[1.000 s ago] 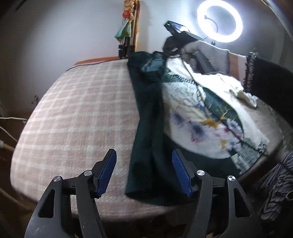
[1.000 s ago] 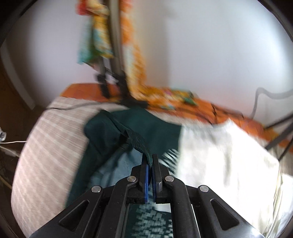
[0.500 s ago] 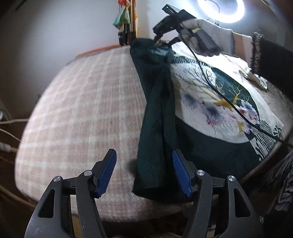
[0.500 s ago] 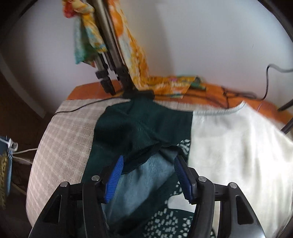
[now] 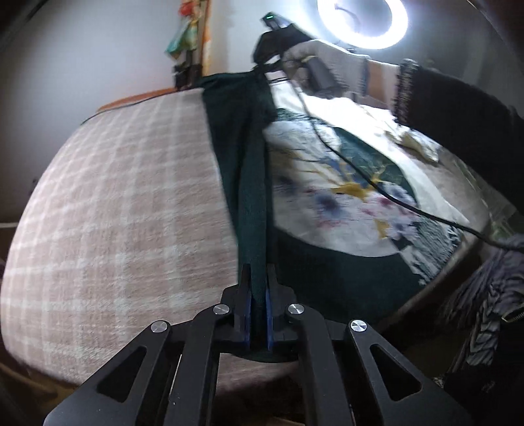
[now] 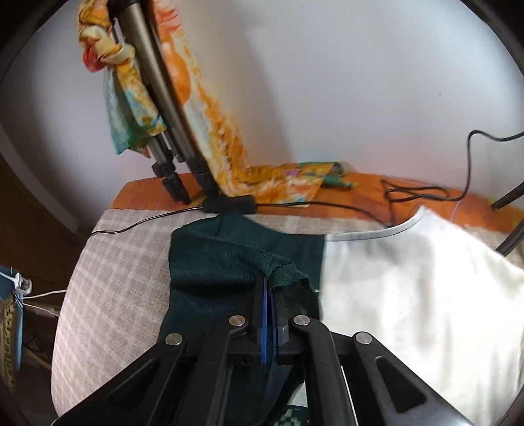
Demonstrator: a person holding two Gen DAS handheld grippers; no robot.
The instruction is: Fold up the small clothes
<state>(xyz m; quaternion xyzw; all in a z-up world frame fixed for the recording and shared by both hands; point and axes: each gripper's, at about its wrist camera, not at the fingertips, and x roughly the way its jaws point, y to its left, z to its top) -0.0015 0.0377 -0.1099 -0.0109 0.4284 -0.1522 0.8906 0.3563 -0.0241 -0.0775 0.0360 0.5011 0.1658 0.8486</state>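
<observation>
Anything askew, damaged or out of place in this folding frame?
Nothing damaged. One oddity: a black cable from the right gripper trails across the printed shirt being folded, where it could snag. Both grippers pinch the dark green edge, the left gripper at the near end.

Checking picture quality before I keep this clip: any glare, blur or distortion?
Left wrist view: the ring light blows out the top, the patterned cloth is smeared, and the bed bulges from the fisheye. Right wrist view: evenly lit, slight smear on the orange scarf, dark corners.
</observation>
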